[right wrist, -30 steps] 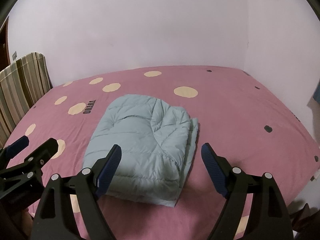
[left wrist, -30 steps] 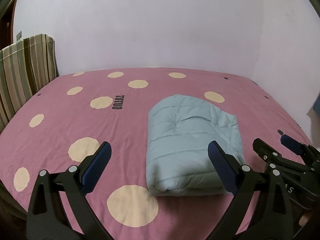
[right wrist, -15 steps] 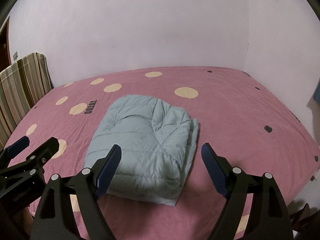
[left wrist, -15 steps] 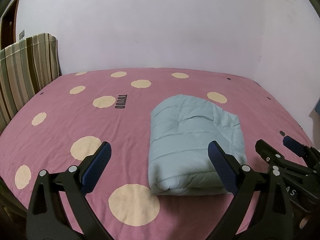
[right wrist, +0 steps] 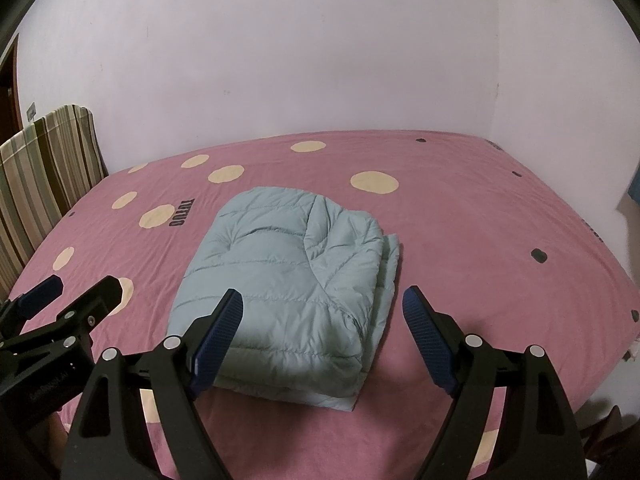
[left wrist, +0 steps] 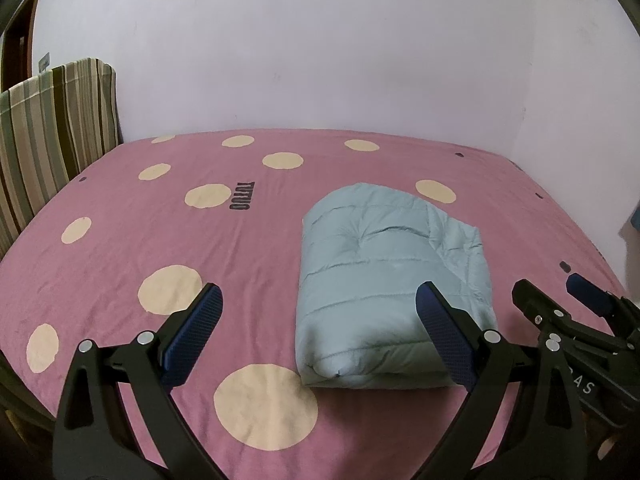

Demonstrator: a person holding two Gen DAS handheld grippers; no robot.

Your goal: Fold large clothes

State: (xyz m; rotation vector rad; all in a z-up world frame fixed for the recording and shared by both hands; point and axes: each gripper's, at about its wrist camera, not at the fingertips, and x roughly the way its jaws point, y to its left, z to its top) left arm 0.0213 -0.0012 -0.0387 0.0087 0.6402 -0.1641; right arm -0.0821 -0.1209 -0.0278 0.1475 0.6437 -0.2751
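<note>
Both tongs, the left tongs (left wrist: 318, 330) and the right tongs (right wrist: 322, 334), are wide apart and hold nothing. The folded blue jacket (right wrist: 288, 284) lies on the bed (left wrist: 120, 216) just ahead of them, untouched.

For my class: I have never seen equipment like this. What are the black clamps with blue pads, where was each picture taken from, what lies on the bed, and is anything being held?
The black clamps are two hand-held grippers; a person holds one in each hand, and no robot is present. Each carries a wide-angle camera looking along its fingers. One picture comes from the left gripper, with the right one showing at its right edge. The other comes from the right gripper. On the pink spotted bed sheet lies a pale blue padded jacket, already folded into a bundle. Both grippers are open above the near edge of the bed and hold nothing. A striped cushion stands at the left.
</note>
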